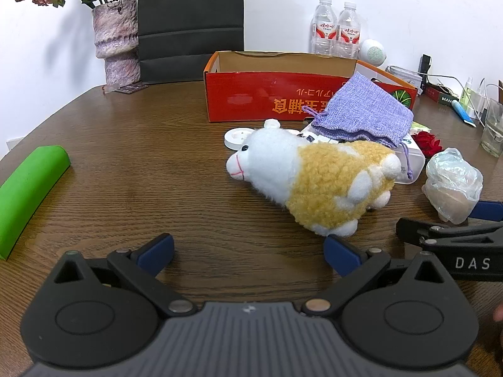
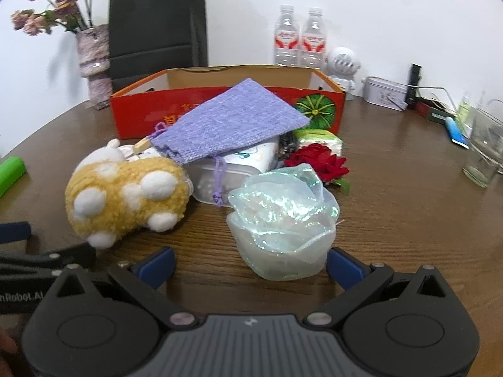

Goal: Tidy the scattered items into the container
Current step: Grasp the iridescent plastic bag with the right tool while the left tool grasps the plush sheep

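On the brown wooden table (image 1: 125, 157), both the left gripper (image 1: 248, 253) and the right gripper (image 2: 250, 262) are held wide apart and empty. A white-and-yellow plush sheep (image 1: 317, 179) and a crumpled iridescent plastic bag (image 2: 283, 220) are seen near the open red cardboard box (image 1: 267, 97) farther back.

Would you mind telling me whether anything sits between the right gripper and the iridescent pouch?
Nothing visible does. The iridescent pouch lies on bare table directly ahead of the open right gripper, between the lines of its two fingers; the plush sheep sits off to the left.
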Demonstrator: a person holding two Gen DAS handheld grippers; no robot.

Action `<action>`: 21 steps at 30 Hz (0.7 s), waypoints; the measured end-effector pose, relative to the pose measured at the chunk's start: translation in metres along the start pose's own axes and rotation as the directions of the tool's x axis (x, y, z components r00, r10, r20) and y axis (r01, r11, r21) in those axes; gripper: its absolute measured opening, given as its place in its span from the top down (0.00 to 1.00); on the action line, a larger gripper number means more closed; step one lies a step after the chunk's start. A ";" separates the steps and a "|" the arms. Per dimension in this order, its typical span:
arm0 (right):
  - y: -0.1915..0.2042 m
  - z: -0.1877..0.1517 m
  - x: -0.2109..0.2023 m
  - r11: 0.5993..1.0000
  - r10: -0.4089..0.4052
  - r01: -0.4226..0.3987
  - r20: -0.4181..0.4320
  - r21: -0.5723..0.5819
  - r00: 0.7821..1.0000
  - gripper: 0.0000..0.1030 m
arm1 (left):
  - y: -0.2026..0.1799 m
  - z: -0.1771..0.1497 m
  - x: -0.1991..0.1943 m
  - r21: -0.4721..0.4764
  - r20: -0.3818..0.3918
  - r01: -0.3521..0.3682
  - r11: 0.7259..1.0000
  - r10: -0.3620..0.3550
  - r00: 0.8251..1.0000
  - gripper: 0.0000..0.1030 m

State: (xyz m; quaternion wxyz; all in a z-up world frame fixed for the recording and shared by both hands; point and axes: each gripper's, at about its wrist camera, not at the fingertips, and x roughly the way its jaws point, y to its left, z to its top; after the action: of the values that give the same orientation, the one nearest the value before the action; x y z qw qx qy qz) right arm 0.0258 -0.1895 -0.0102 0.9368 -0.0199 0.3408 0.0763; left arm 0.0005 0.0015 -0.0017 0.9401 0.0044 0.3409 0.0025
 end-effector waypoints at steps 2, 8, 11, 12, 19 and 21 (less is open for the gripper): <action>0.001 0.000 0.000 1.000 0.002 -0.002 0.001 -0.002 1.000 0.00 | 0.000 0.000 0.000 0.000 0.000 0.000 1.000 0.000 1.000 0.00; 0.002 -0.001 -0.001 1.000 -0.001 0.001 0.001 0.002 1.000 0.00 | -0.001 -0.001 -0.005 0.007 0.004 0.019 1.000 -0.019 1.000 0.00; 0.000 -0.008 -0.014 1.000 0.024 -0.024 -0.001 -0.010 1.000 0.00 | 0.009 0.000 -0.021 -0.057 0.035 0.154 0.986 -0.152 0.988 0.00; -0.003 -0.011 -0.022 0.999 0.050 -0.050 0.021 -0.013 0.999 0.00 | 0.013 0.004 -0.024 -0.078 0.048 0.225 0.971 -0.222 0.974 0.00; -0.037 0.016 -0.031 0.995 0.098 -0.098 0.079 -0.003 0.992 0.14 | -0.004 0.062 0.016 -0.126 0.002 0.179 0.976 -0.180 0.984 0.00; -0.043 0.024 -0.021 0.993 0.119 -0.120 0.061 0.013 0.991 0.21 | -0.002 0.066 0.026 -0.139 -0.008 0.183 0.973 -0.186 0.983 0.02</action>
State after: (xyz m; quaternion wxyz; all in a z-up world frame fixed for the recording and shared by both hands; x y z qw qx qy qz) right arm 0.0319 -0.2324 0.0209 0.9405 0.0105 0.3137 0.1303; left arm 0.0625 -0.0006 0.0326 0.9307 -0.0921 0.3486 -0.0612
